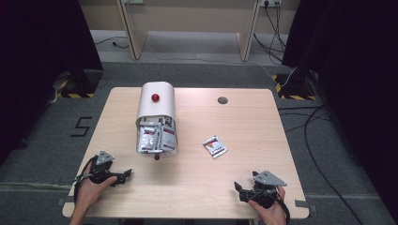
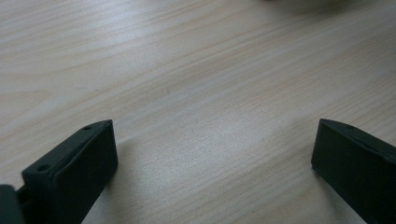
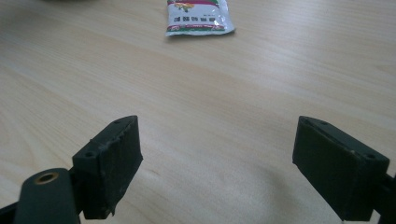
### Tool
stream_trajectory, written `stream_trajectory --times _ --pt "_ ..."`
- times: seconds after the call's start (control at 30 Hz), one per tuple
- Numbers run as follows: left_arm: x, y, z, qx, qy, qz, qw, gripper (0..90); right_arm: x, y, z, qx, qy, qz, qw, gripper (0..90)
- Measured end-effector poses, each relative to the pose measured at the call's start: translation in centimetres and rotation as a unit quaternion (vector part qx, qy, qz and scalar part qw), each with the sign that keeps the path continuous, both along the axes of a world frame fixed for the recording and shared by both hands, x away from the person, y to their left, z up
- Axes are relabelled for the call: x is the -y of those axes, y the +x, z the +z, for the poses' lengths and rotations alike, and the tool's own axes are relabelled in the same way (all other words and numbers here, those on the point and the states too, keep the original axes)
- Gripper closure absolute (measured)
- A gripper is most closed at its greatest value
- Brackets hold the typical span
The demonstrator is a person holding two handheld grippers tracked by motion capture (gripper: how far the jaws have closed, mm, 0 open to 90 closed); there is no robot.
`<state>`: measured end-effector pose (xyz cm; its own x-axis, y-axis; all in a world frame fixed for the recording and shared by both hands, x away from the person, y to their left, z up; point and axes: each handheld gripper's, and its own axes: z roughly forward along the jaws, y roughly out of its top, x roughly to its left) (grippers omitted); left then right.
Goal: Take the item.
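Both claws, left claw (image 1: 126, 174) and right claw (image 1: 238, 189), rest wide apart (holding nothing) by the surface's (image 1: 197, 187) near edge, so I think the right one must next reach the little packet (image 1: 215, 146).

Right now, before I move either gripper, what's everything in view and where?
Table: one, light wood, centre.
Bin: one, white with a red knob, lying on its side, left of centre, mouth toward the person.
Packets in the bin: several, silver and red, count unclear.
Loose packet: one, white with orange and red, right of centre.
Round hole: one, grey, far side of the table.
Left gripper: black, open, near-left edge.
Right gripper: black, open, near-right edge.
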<state>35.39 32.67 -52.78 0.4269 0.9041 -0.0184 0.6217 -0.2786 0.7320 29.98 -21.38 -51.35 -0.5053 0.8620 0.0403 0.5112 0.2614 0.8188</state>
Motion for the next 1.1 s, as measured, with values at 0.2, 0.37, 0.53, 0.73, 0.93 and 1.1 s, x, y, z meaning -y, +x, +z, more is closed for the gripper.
stream_trajectory --times 0.2,0.37,0.53,0.73,0.93,1.1 --pt "0.0 0.0 0.0 0.0 0.0 0.0 1.0 0.0 0.1 -0.8 -0.3 -0.006 0.002 -0.003 1.0 16.5" --pt "0.0 0.0 0.0 0.0 0.0 0.0 1.0 0.0 0.2 -1.5 -0.5 -0.008 0.0 -0.002 1.0 16.5" --pt "0.0 0.0 0.0 0.0 0.0 0.0 1.0 0.0 0.4 -2.2 -0.6 -0.008 0.003 -0.005 0.9999 16.5" --pt "0.0 0.0 0.0 0.0 0.0 0.0 1.0 0.0 0.5 -2.6 -0.9 -0.009 -0.002 -0.008 0.9999 16.5" --pt "0.0 0.0 0.0 0.0 0.0 0.0 1.0 0.0 0.9 -3.0 -1.1 -0.01 0.0 -0.009 0.9999 16.5" --pt "0.0 0.0 0.0 0.0 0.0 0.0 1.0 0.0 1.0 -3.3 -1.4 -0.01 -0.002 -0.01 0.9999 16.4"
